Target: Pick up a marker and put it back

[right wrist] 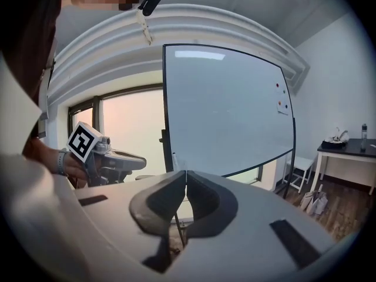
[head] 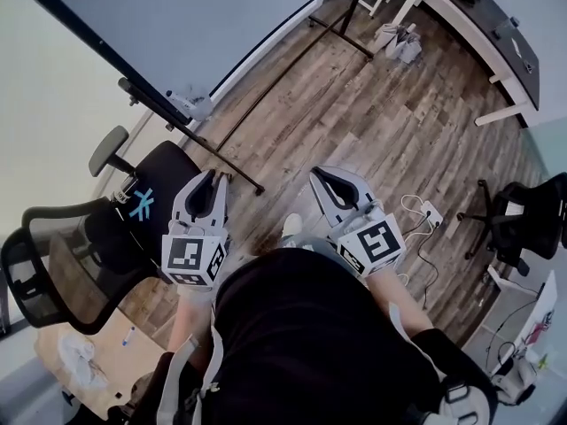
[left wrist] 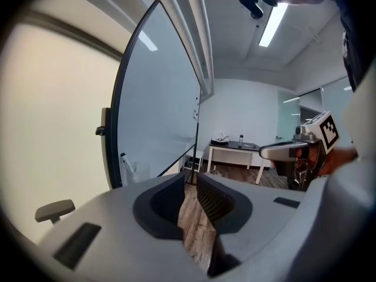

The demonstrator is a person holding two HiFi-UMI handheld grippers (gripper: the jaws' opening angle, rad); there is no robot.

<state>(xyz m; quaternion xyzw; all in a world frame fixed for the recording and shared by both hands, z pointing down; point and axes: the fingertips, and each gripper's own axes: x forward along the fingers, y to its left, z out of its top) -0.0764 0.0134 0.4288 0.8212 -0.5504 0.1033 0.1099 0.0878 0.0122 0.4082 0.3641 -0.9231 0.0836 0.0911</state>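
Observation:
Both grippers are held in the air in front of the person, above the wooden floor. My left gripper has its jaws a little apart, and only floor shows in the gap. My right gripper has its tips together with nothing between them. They point toward a whiteboard on a black stand. A white bottle-like item stands at the board's lower edge. A small blue marker lies on a wooden table at the lower left.
A black office chair stands just left of the left gripper. The whiteboard's stand legs run across the floor ahead. A white desk is at the far right, another chair and cables to the right.

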